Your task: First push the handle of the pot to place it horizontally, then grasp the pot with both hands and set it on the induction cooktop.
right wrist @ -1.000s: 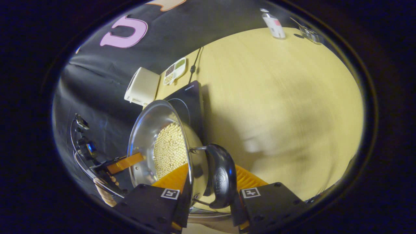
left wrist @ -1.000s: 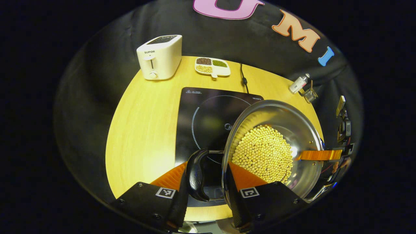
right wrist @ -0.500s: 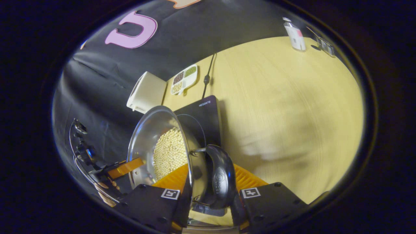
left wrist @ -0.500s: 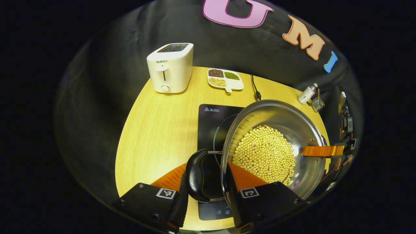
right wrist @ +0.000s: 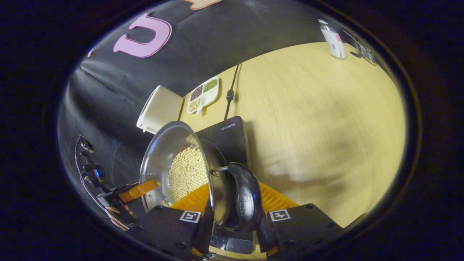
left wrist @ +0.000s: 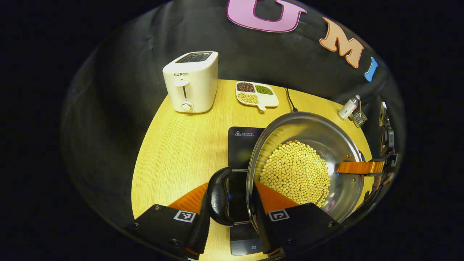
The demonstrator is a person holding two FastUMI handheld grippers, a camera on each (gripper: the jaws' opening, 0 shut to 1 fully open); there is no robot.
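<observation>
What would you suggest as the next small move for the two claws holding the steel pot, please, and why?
Probably lower it straight down. The left claw and right claw each grip a black side handle of the shiny steel pot of yellow beans, which seems to hang over the black induction cooktop on the wooden table.

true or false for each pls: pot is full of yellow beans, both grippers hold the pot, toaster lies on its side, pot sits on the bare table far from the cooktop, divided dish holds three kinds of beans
1. The pot holds yellow beans: true.
2. The left gripper and the right gripper each clamp a side handle and the rim: true.
3. The toaster lies on its side: false, it stands upright.
4. The pot sits on bare table far from the induction cooktop: false, it is over the cooktop.
5. The divided dish holds three kinds of beans: true.
</observation>
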